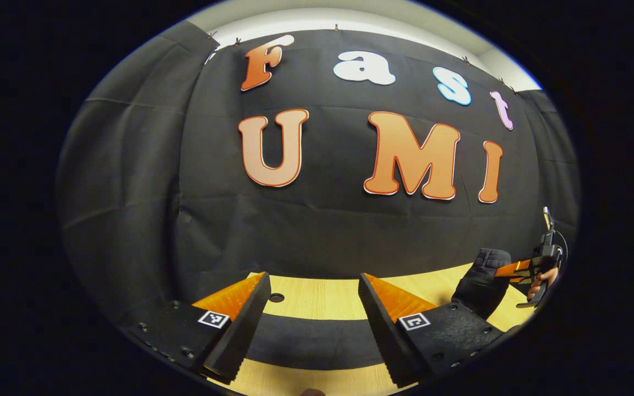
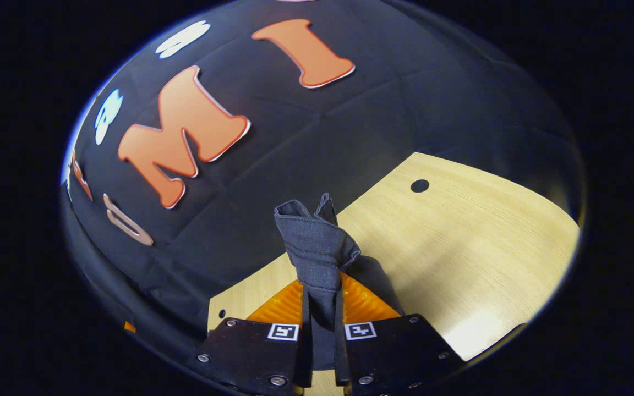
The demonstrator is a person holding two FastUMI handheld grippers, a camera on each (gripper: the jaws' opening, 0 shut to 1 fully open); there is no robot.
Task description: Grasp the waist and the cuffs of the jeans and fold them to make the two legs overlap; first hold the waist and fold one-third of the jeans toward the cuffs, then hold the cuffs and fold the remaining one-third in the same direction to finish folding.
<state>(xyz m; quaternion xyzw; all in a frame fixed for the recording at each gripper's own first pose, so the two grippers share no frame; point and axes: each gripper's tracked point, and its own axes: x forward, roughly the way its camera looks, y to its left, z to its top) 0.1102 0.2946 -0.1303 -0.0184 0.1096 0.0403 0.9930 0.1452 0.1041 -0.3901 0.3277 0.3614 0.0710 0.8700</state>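
Left gripper view: left gripper (image 1: 314,308) hangs low over the wooden table (image 1: 317,300) with its jaws spread wide and nothing between them; the two fingers (image 1: 242,324) frame a dark band of jeans (image 1: 311,341) lying flat across the near part of the table, bare wood in front of it and behind it. Cannot tell if the fingers touch the cloth. A small round hole (image 1: 276,297) in the tabletop sits just beyond the band, near the far edge where the black cloth wall (image 1: 322,236) comes down. Toward the table's right end the jeans rise up off the surface in a dark bunch, pinched by the right gripper (image 1: 507,269), with a hand (image 1: 542,280) gripping its handle just beyond. Right gripper view: right gripper (image 2: 322,308) has its jaws closed nearly all the way, both fingers pressing on a thick folded end of the jeans (image 2: 317,247), dark denim with a stitched hem edge sticking up and out past the fingertips. More denim drops away below and to the right of the clamp. Behind it the table (image 2: 471,258) runs out to its far right corner, with another round hole (image 2: 419,185) near the far edge, and the cloth wall (image 2: 295,165) beyond. Which end of the jeans is clamped, waist or cuff, cannot tell.
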